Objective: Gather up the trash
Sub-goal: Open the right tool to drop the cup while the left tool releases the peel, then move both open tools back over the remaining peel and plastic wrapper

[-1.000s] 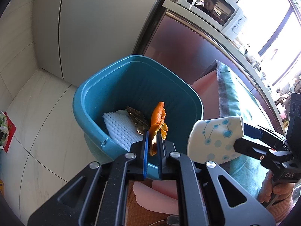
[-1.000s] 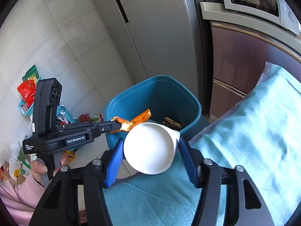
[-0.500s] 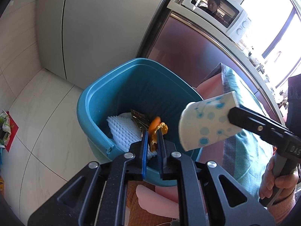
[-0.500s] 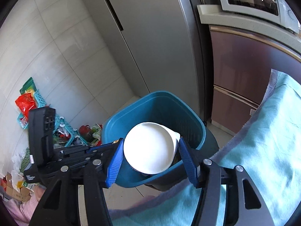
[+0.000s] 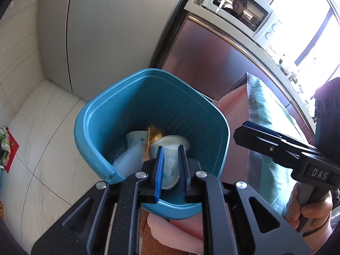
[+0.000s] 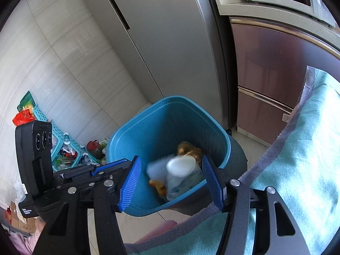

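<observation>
left gripper [image 5: 170, 165]: over the bin, jaws easing apart, nothing pinched between them
right gripper [image 6: 172, 182]: jaws spread wide and empty, above the bin's near edge
paper cup [image 6: 180, 176]: blurry, inside the bin, clear of both pads
orange peel [image 5: 152, 140]: in there too, next to white foam netting [image 5: 127, 159]
teal bin [image 5: 89, 127]: on the tiled floor [image 5: 38, 138], beside the fridge [image 6: 165, 42]
</observation>
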A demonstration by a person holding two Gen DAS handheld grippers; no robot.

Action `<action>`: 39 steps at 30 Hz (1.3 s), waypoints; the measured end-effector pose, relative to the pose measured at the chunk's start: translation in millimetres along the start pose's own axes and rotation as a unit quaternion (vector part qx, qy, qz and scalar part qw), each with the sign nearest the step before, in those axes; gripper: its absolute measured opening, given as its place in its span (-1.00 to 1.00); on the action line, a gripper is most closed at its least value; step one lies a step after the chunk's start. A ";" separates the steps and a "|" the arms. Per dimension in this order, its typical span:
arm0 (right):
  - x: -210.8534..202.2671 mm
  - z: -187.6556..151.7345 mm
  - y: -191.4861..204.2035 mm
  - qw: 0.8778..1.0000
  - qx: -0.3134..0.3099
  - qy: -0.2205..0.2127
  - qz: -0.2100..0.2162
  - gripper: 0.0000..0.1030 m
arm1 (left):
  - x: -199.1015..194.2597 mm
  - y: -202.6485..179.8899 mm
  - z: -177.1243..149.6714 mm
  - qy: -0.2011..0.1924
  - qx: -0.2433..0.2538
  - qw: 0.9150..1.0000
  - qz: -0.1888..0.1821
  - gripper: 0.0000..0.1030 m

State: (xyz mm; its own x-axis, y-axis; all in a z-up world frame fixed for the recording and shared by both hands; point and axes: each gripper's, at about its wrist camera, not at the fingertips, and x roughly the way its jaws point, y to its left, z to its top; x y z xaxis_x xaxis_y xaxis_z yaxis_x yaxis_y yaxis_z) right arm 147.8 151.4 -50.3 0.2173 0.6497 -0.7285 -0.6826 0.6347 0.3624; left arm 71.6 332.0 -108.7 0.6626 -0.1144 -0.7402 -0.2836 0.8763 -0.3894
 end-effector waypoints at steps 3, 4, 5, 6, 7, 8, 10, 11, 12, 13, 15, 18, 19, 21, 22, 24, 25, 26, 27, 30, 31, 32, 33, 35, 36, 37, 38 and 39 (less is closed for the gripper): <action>-5.2 -1.3 -2.1 1.000 0.000 -0.004 0.004 0.15 | -4.7 -4.8 -0.2 -0.008 0.006 1.000 0.000 -0.47; -8.8 -3.5 -2.1 1.000 0.000 -0.006 0.006 0.18 | -6.9 -6.9 -0.4 -0.010 0.009 1.000 -0.002 -0.37; -12.8 -5.4 -2.5 1.000 0.000 -0.009 0.009 0.20 | -9.6 -9.5 -0.6 -0.014 0.013 1.000 -0.003 -0.33; -18.0 -7.2 -2.9 1.000 -0.001 -0.014 0.012 0.22 | -12.4 -12.4 -0.9 -0.018 0.017 1.000 -0.002 -0.18; -22.6 -7.5 -4.3 1.000 -0.002 -0.019 0.014 0.23 | -14.6 -15.7 -0.8 -0.022 0.022 1.000 -0.001 -0.04; -28.2 -9.8 -5.1 1.000 -0.002 -0.023 0.016 0.24 | -17.6 -19.0 -1.1 -0.027 0.026 0.999 -0.002 0.01; -44.1 -15.9 -7.6 0.999 -0.003 -0.038 0.016 0.27 | -22.9 -28.0 -2.6 -0.034 0.038 0.999 -0.008 0.09; -52.1 -19.2 -9.0 0.999 -0.003 -0.045 0.015 0.30 | -25.5 -33.1 -3.3 -0.037 0.045 0.998 -0.013 0.13; -60.9 -22.6 -11.2 0.999 -0.003 -0.053 0.014 0.31 | -27.8 -38.5 -3.9 -0.040 0.051 0.998 -0.017 0.25; -70.3 -26.0 -14.5 0.998 -0.003 -0.062 0.010 0.32 | -30.1 -43.9 -4.8 -0.044 0.058 0.997 -0.021 0.31; -87.3 -33.2 -21.1 0.997 0.000 -0.075 0.002 0.34 | -34.4 -58.2 -7.3 -0.049 0.078 0.995 -0.033 0.37; -118.9 -49.4 -33.6 0.995 0.004 -0.099 -0.017 0.35 | -38.7 -84.7 -12.2 -0.053 0.110 0.991 -0.063 0.48; -129.7 -56.0 -39.2 0.994 0.008 -0.106 -0.029 0.35 | -39.8 -93.6 -14.2 -0.053 0.122 0.988 -0.072 0.49; -150.6 -70.3 -51.3 0.992 0.018 -0.117 -0.048 0.35 | -40.1 -116.4 -18.5 -0.050 0.150 0.983 -0.094 0.49; -161.2 -77.3 -57.5 0.990 0.025 -0.123 -0.060 0.35 | -39.3 -126.6 -20.2 -0.047 0.161 0.980 -0.105 0.49; -182.7 -92.8 -71.4 0.987 0.039 -0.135 -0.084 0.35 | -36.9 -151.6 -25.8 -0.041 0.188 0.973 -0.125 0.49; -192.5 -100.5 -77.8 0.984 0.045 -0.140 -0.096 0.35 | -34.8 -163.4 -28.6 -0.037 0.200 0.970 -0.134 0.49; -203.2 -107.6 -85.1 0.982 0.053 -0.146 -0.109 0.35 | -32.4 -174.9 -31.5 -0.033 0.212 0.966 -0.143 0.49; -214.0 -114.8 -93.7 0.979 0.064 -0.151 -0.119 0.35 | -30.2 -187.9 -36.0 -0.028 0.224 0.962 -0.151 0.49; -240.5 -132.8 -119.3 0.970 0.094 -0.164 -0.154 0.35 | -18.5 -223.3 -43.2 -0.006 0.248 0.952 -0.179 0.49; -249.9 -138.6 -130.5 0.966 0.108 -0.168 -0.165 0.35 | -15.3 -234.5 -46.5 0.000 0.256 0.949 -0.185 0.49; -257.2 -143.1 -140.9 0.962 0.123 -0.171 -0.175 0.35 | -10.9 -246.8 -49.7 0.006 0.266 0.945 -0.191 0.49; -262.8 -147.2 -150.1 0.958 0.136 -0.175 -0.182 0.35 | -6.7 -258.2 -53.5 0.013 0.275 0.941 -0.197 0.49; -277.3 -155.9 -172.0 0.950 0.163 -0.185 -0.195 0.35 | 2.7 -281.9 -62.3 0.030 0.293 0.933 -0.208 0.48; -281.1 -158.3 -182.9 0.946 0.174 -0.185 -0.199 0.35 | 7.6 -294.5 -67.9 0.038 0.301 0.929 -0.211 0.47; -286.1 -161.6 -196.1 0.943 0.187 -0.186 -0.202 0.35 | 12.5 -305.5 -72.1 0.046 0.309 0.925 -0.215 0.44; -287.9 -162.0 -206.5 0.940 0.197 -0.187 -0.206 0.35 | 16.8 -314.8 -77.4 0.053 0.316 0.922 -0.219 0.43; -289.4 -162.8 -216.5 0.938 0.206 -0.186 -0.207 0.35 | 21.9 -325.2 -80.8 0.061 0.322 0.918 -0.221 0.40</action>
State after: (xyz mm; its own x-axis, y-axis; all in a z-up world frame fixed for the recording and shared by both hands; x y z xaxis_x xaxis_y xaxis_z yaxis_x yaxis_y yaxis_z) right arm 119.1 -242.1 -12.5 0.6843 0.3643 -0.6317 -0.1744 0.9229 0.3433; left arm 122.4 6.7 -42.5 0.5200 -0.5435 -0.6590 0.4900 0.8217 -0.2911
